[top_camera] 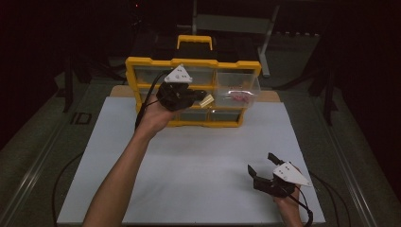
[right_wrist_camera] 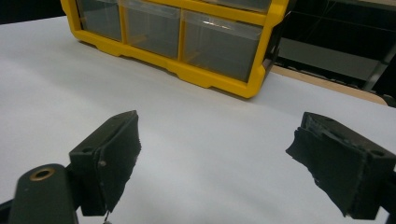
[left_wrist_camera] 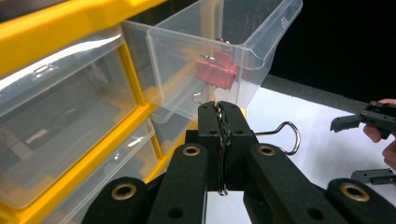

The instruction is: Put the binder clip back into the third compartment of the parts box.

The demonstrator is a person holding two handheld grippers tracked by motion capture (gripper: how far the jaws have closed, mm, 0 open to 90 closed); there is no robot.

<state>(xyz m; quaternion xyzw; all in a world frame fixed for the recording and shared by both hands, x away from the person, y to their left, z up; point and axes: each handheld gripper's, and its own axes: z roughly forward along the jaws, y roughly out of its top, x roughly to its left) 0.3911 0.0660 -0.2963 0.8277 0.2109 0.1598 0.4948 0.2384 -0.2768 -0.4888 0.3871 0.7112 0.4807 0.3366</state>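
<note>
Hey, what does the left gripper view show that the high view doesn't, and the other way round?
Left gripper view: close up, the left gripper has its jaws pinching a clip's wire handle, and a pink binder clip sits in the pulled-out clear drawer. High view: the whole yellow organizer with its top handle, the white board, the person's left forearm, and the right gripper with its jaws open. Shared: organizer, drawer, both grippers.

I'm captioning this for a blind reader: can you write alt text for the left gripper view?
The left gripper is shut on a binder clip's wire handle, just before an open clear drawer holding a pink binder clip, in a yellow organizer.
</note>
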